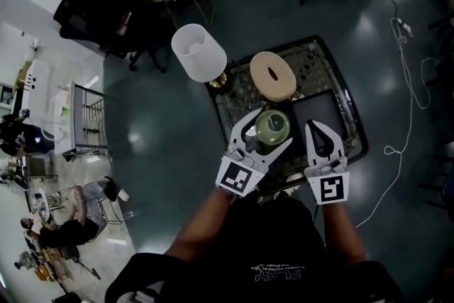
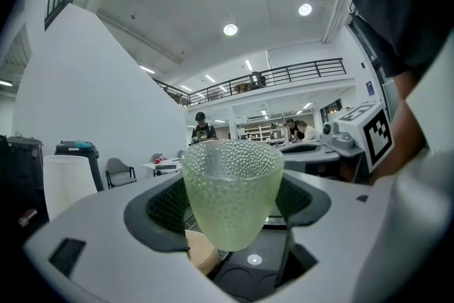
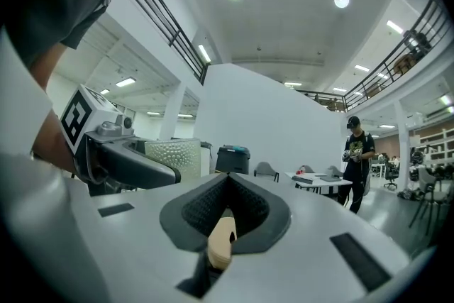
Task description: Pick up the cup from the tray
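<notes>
The left hand-held gripper (image 1: 267, 133) is clenched on the cup (image 2: 233, 188), a pale green, translucent cup with a pebbled wall, which is gripped on both sides by the dark textured pads and kept upright. In the left gripper view its rounded base is seen hanging clear of the dark surface below, so the cup is held over the tray (image 1: 333, 106) rather than standing on it. No brand or label can be made out on the cup. The right hand-held gripper (image 1: 316, 127) is held just beside it over the same tray, with its jaws brought together and nothing gripped between them. A cube (image 1: 237, 177) with a square black-and-white marker is carried on the left hand-held gripper, and a similar marker cube (image 1: 332, 188) on the right; only blocky patterns are shown on them, no letters. The tray is dark in the middle and patterned along its rim. At its far end a beige oval wooden piece (image 1: 273, 74) with a slot in its top is seen, and by the tray's far left corner a white lampshade-like cylinder (image 1: 198, 52). White print (image 1: 273, 271) is carried on the person's dark shirt, but it is seen upside down and too small to be read. Beyond the tray, a glossy dark floor (image 1: 156, 131) is seen.
</notes>
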`<state>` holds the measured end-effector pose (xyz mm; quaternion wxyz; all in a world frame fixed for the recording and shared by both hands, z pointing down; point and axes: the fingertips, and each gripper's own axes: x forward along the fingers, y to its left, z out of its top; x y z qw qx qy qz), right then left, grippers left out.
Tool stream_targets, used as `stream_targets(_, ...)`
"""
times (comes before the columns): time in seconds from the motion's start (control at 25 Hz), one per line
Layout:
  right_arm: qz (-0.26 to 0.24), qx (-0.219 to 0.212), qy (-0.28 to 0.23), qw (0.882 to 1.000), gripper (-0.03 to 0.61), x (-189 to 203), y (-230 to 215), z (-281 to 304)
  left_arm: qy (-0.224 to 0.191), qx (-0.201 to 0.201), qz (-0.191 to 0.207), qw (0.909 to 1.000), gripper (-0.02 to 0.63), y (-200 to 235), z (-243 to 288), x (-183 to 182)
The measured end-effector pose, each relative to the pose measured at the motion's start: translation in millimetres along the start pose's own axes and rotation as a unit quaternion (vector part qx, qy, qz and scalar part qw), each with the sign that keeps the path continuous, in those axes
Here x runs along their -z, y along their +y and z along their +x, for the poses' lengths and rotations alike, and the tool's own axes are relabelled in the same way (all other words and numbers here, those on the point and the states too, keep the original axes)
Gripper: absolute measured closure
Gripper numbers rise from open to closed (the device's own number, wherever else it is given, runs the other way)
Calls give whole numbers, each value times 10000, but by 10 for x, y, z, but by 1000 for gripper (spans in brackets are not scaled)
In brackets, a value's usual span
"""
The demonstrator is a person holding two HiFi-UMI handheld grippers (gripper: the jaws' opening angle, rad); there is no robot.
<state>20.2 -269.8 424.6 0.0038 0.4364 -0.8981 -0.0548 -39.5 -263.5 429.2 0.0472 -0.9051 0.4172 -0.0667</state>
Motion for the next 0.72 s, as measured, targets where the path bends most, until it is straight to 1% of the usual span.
stream_targets(0.36,-11,-10,-3,10000,569,-12,59,46,-58,-111,108,9999,241,79,-61,-33)
stream_targets(0.52,-2,1,-56,10000,569,-25,76,59,-102,-283,49,9995,241,155,-96,-21)
stream_targets(0.72,-14,-16,-5,10000,569,-7,97,27,-121,-307,-19,9995,241,139,-130,-18)
